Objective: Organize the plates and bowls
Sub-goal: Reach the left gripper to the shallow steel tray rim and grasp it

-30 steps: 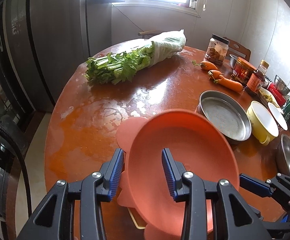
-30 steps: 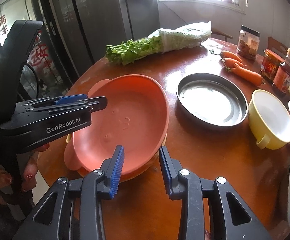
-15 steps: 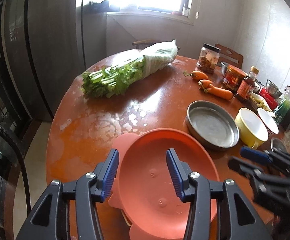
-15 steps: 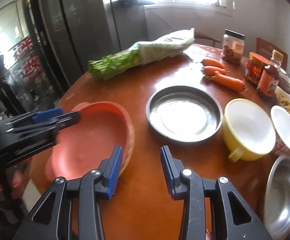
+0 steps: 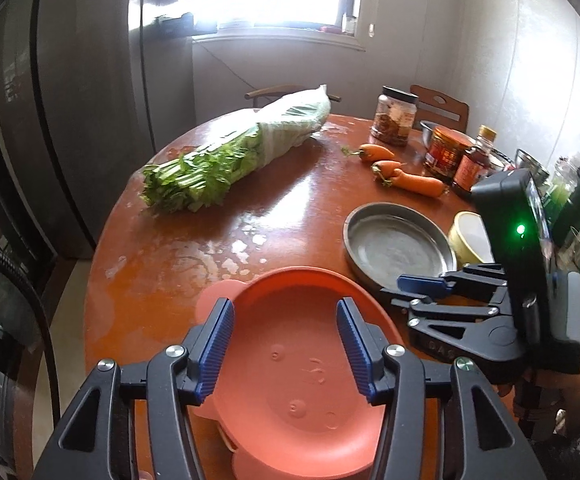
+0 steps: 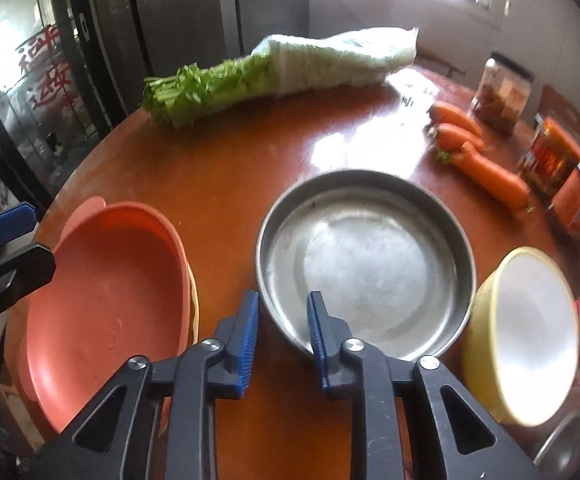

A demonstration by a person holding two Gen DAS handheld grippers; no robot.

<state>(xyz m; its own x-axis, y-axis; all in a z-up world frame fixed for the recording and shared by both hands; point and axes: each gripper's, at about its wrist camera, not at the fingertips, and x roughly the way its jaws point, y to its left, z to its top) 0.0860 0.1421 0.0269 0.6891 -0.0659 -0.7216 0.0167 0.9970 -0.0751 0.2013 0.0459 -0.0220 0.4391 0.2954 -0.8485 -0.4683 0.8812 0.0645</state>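
- Right gripper (image 6: 281, 316) fingers spread, straddling near rim of round steel pan (image 6: 366, 264), apparently lining up a pinch.
- Left gripper (image 5: 285, 344) fingers spread, empty, above salmon plastic plate (image 5: 302, 380).

Little can be read. Large red Chinese characters (image 6: 45, 68) stand on the glass door (image 6: 9, 120) at the left in the right wrist view, too blurred to make out. The red labels on the jar (image 5: 446, 156) and the bottle (image 5: 474, 166) carry print too small to read.
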